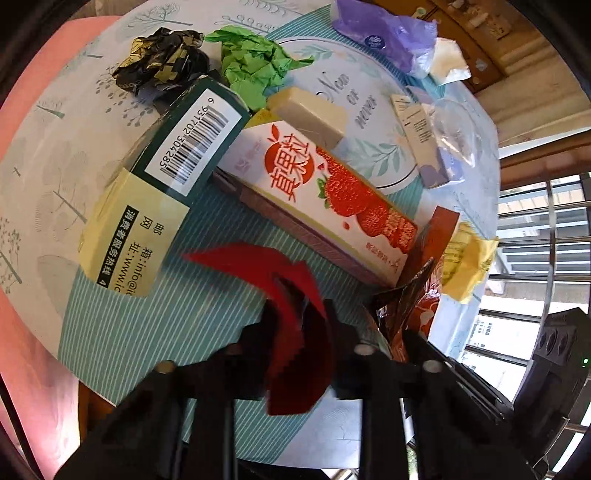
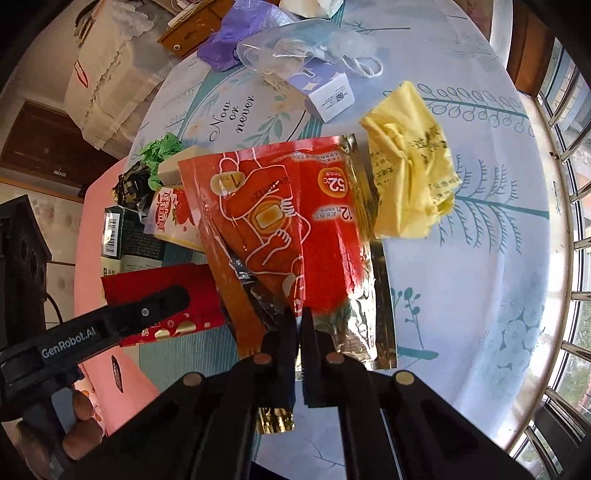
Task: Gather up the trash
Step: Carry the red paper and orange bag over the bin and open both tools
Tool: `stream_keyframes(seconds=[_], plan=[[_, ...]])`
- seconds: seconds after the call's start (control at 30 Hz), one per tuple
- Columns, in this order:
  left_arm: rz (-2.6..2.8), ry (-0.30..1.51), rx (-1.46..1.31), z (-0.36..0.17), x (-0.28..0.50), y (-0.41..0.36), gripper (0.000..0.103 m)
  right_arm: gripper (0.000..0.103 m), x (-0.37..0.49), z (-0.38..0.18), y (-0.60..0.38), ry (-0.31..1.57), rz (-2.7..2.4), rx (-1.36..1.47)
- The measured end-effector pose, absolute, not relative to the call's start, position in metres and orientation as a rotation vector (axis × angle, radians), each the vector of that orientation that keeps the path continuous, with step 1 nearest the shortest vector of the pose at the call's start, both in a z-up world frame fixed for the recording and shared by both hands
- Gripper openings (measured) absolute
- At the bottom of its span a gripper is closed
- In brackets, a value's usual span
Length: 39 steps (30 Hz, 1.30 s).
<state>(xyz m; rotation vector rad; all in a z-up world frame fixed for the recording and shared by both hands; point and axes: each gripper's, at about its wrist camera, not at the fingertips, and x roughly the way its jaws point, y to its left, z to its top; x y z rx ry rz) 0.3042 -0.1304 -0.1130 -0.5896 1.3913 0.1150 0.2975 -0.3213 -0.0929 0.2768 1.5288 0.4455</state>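
Note:
My left gripper [image 1: 301, 314] is shut on a red paper envelope [image 1: 284, 295], held just above the round table; the left gripper also shows in the right wrist view [image 2: 162, 299] on the envelope [image 2: 162, 295]. My right gripper [image 2: 299, 317] is shut on a red foil heat-pack wrapper [image 2: 291, 229] and lifts it over the table; the wrapper also shows in the left wrist view [image 1: 410, 310]. Beside it lies crumpled yellow paper [image 2: 410, 166]. A strawberry carton [image 1: 325, 199], a green barcode box [image 1: 166, 173], green crumpled paper [image 1: 255, 70] and a black-gold wrapper [image 1: 162, 62] lie further off.
The round table [image 2: 461, 295] has a patterned cloth. A beige block [image 1: 310, 114], a small purple-white box [image 2: 325, 92], a clear plastic bag [image 2: 295, 48] and a purple bag [image 1: 384, 33] lie at the far side. A metal window railing [image 2: 569, 240] runs along the right.

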Motion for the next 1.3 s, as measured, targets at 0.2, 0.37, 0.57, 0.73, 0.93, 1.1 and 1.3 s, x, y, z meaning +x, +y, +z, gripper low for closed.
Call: stream_keyframes(seconds=[0.2, 0.37, 0.57, 0.73, 0.93, 1.1, 1.3], plan=[[-0.013, 1.354, -0.614, -0.105, 0.288, -0.127, 0.008, 0.002, 0.283, -0.078, -0.326, 1.519, 0.490, 0.314], [-0.138, 1.277, -0.588, -0.080, 0.261, -0.120, 0.007, 0.002, 0.264, -0.059, -0.326, 1.509, 0.528, 0.338], [-0.210, 1.204, -0.429, -0.048, 0.219, -0.106, 0.007, 0.002, 0.227, -0.039, -0.309, 1.507, 0.578, 0.313], [-0.236, 1.182, -0.261, -0.034, 0.177, -0.089, 0.008, 0.002, 0.188, -0.026, -0.288, 1.494, 0.594, 0.318], [-0.308, 1.160, -0.187, -0.034, 0.118, -0.051, 0.008, 0.002, 0.124, -0.018, -0.255, 1.494, 0.560, 0.353], [-0.336, 1.154, -0.173, -0.052, 0.067, -0.016, 0.008, 0.002, 0.069, -0.026, -0.223, 1.508, 0.523, 0.384], [-0.347, 1.216, -0.178, -0.094, 0.016, 0.012, 0.008, 0.002, 0.007, -0.054, -0.181, 1.571, 0.496, 0.409]])
